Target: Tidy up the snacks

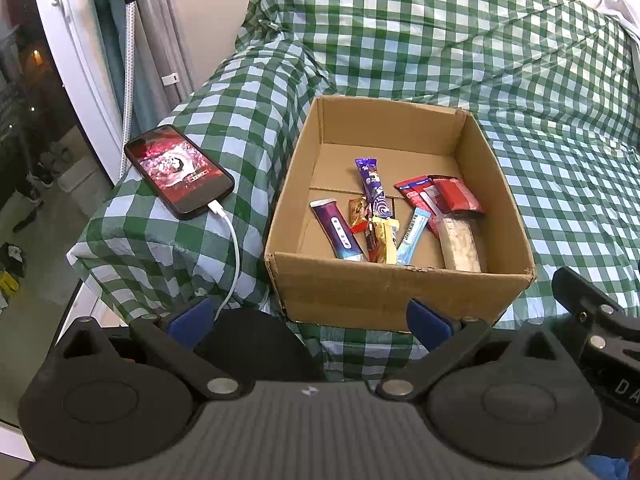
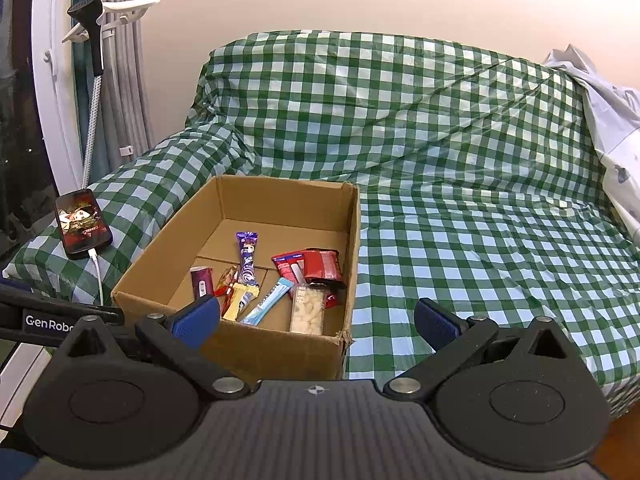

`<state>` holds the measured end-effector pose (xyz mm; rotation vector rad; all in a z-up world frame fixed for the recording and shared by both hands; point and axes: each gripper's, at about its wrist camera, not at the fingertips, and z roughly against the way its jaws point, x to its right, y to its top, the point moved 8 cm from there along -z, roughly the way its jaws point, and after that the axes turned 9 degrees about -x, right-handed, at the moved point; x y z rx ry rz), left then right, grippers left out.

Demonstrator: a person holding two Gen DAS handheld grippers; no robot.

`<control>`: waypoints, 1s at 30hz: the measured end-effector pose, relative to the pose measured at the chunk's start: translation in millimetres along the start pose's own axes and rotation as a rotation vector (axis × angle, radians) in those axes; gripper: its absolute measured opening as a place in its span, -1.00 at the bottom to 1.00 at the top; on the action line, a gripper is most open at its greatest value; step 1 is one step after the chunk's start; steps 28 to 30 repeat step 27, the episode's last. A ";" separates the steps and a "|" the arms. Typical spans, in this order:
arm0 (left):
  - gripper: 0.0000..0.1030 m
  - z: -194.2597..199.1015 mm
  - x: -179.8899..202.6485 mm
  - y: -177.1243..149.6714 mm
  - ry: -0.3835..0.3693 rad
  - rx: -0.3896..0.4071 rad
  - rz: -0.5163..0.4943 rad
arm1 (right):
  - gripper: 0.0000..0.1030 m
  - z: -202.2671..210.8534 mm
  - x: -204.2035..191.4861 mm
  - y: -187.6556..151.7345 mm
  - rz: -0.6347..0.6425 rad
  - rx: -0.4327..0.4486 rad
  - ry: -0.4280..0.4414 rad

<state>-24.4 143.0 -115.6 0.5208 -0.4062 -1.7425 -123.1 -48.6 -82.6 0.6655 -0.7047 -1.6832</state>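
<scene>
Snacks (image 1: 384, 220) are all seen inside an open cardboard box (image 1: 400, 292), which is set on a sofa covered by a green-and-white checked cloth (image 2: 480, 220). A pale wall is seen behind the sofa; curtains and a window frame are seen at the left. A phone (image 1: 179, 171) with a lit screen is laid on the covered armrest just beside the box, with a white cable (image 1: 234, 264) plugged in. Box contents, clustered toward the near wall: a purple tube pack (image 1: 338, 232), a long purple wrapper (image 1: 374, 188), a small red-gold wrapper (image 1: 358, 214), a yellow bar (image 1: 386, 244), a light blue stick (image 1: 414, 236), red packets (image 1: 440, 196) and a clear pack of pale pieces (image 1: 460, 246) at the right side. Far half of the box floor is left bare. Left gripper (image 1: 310, 320) is held in front of the box's near wall, jaws spread wide, nothing held. Right gripper (image 2: 318, 322) is held at the box's near right corner, jaws likewise spread, nothing held.
</scene>
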 end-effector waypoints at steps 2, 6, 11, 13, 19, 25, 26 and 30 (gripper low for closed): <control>1.00 -0.2 0.1 -0.1 0.002 0.001 0.001 | 0.99 -0.3 -0.5 -0.1 0.003 -0.001 0.003; 1.00 -0.4 0.6 -0.2 0.002 0.000 0.001 | 0.99 -1.0 0.0 -0.2 0.008 -0.004 0.007; 1.00 -0.5 0.5 0.0 0.002 0.000 0.003 | 0.99 -1.7 -1.1 -0.4 0.011 -0.005 0.010; 1.00 -0.6 0.3 0.1 0.003 0.000 0.002 | 0.99 -2.6 -1.8 -0.9 0.013 -0.008 0.011; 1.00 -0.9 0.1 0.4 0.002 -0.001 0.002 | 0.99 -3.6 -2.7 -0.7 0.024 -0.010 0.021; 1.00 -2.3 1.2 0.7 0.006 0.003 0.005 | 0.99 -4.4 -3.2 -1.2 0.033 -0.011 0.032; 1.00 -2.6 1.4 0.7 0.009 0.005 0.004 | 0.99 -4.8 -2.9 -1.3 0.033 -0.012 0.035; 1.00 -3.5 2.1 0.7 0.010 0.003 0.002 | 0.99 -5.1 -2.3 -1.2 0.033 -0.013 0.039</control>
